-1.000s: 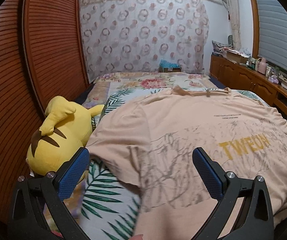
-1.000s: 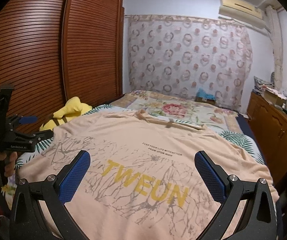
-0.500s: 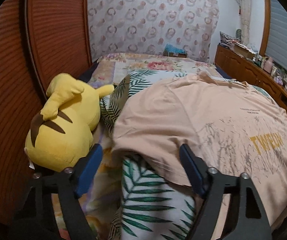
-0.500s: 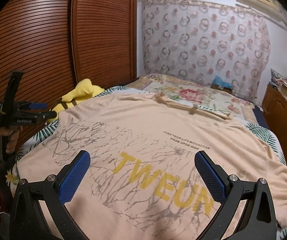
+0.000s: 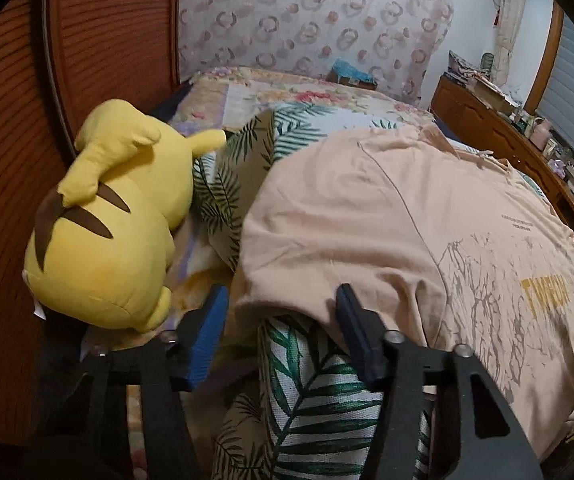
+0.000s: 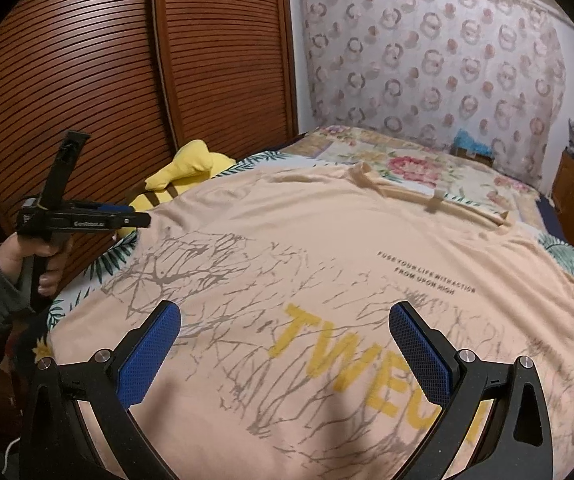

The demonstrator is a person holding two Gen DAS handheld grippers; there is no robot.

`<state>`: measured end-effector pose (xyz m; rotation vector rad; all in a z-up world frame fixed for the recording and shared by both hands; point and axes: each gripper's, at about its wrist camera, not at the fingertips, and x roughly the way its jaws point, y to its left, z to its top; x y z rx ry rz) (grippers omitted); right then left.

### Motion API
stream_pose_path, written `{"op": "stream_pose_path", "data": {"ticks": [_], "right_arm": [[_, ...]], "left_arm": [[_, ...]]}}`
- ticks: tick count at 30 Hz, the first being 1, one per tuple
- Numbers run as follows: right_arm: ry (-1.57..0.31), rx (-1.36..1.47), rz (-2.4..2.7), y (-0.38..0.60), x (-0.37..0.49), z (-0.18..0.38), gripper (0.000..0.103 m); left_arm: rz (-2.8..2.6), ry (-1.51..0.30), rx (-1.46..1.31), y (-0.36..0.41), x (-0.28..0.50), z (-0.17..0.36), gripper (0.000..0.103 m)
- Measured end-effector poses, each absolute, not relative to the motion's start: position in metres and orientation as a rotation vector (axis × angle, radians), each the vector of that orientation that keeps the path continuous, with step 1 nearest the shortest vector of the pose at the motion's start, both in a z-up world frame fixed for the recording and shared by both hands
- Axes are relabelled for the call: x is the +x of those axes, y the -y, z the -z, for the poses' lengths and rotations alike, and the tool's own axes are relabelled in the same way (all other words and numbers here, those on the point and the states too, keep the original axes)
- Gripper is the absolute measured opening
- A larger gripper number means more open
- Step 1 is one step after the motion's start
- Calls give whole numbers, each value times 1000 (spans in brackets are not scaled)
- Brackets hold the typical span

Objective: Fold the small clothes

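A peach T-shirt point(image 6: 327, 248) is spread face up on the bed point(image 5: 311, 392), its yellow lettering and grey branch print turned toward the right gripper point(image 6: 283, 356). Compared with the view a second ago, the left gripper point(image 5: 279, 320) is seen lower and nearer the shirt's sleeve edge point(image 5: 287, 296), and the yellow plush toy point(image 5: 103, 216) beside the bed's leaf-print cover fills far more of the left wrist view. The left jaws have just been closing and now stand at a middling width, with the sleeve hem lying between the blue pads; whether the pads already press on the cloth cannot be told, since the right-hand pad is partly covered by the fabric. The right jaws are held wide over the lettering, nothing being gripped, and the print is seen closer than before. In the right wrist view, the hand point(image 6: 43, 264) on the left tool's handle is visible at the left edge, its sleeve cut off. The shirt's far right side and lower hem are cropped out of both views.
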<state>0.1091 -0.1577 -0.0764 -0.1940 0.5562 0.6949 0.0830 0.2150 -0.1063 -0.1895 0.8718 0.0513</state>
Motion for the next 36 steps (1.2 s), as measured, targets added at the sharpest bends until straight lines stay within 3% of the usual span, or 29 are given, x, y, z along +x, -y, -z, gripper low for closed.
{"op": "stream_pose_path", "data": {"ticks": [3, 7, 9, 12, 25, 32, 36], "right_arm": [[-565, -190, -699, 163, 106, 78, 103], [-574, -173, -696, 171, 106, 79, 103], [-574, -169, -690, 173, 106, 80, 103], [-570, -172, -668, 176, 105, 82, 103], [-549, -112, -614, 200, 101, 79, 103], [-538, -84, -584, 212, 96, 82, 103], [-540, -78, -574, 211, 92, 84, 103]], "left_arm": [[-19, -874, -206, -213, 81, 108, 32], [-38, -877, -134, -204, 85, 103, 22], [-53, -873, -96, -201, 85, 99, 10], [-38, -844, -96, -198, 82, 88, 8], [181, -694, -7, -100, 94, 11, 7], [239, -688, 42, -54, 105, -3, 8], [254, -678, 25, -52, 98, -3, 40]]}}
